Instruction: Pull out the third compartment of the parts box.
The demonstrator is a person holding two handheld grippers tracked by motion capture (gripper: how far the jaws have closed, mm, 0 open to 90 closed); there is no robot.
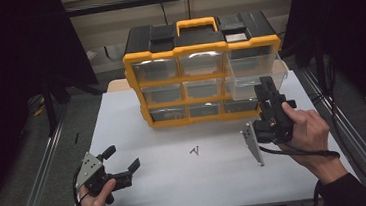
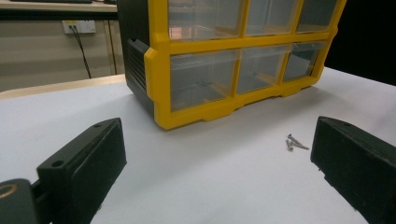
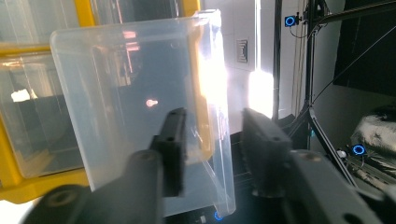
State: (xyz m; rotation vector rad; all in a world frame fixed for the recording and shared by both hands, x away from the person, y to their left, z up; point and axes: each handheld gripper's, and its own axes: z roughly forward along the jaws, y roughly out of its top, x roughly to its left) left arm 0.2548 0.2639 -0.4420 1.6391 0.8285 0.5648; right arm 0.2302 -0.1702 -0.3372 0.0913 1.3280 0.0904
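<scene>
Yellow-and-black plastic organiser at the far middle of the white table, nine clear drawers in a three-by-three grid, one yellow carry handle on top. Eight drawers pushed in, one clear drawer at the top right pulled well out toward the person.

Two grippers, one per hand. Right gripper up at that pulled-out drawer, two black jaws straddling its right side wall. From the right gripper view, drawer wall standing in the gap, left jaw on the inside of the box, right jaw outside, daylight visible between wall and right jaw. So: parted, not clamping, wall just sitting between them. Right gripper pads not pressing as far as can be told. No earlier shot to compare.

Left gripper down at the near left corner, resting low over the table, jaws spread wide with nothing in them. Same story in the left gripper view: two black jaws far apart, bare table between.

Small metal screws lying loose on the table in front of the organiser, roughly midway between the two grippers. Looks like two, maybe three, in the left gripper view, touching and crossing each other; too small for a sure count.
</scene>
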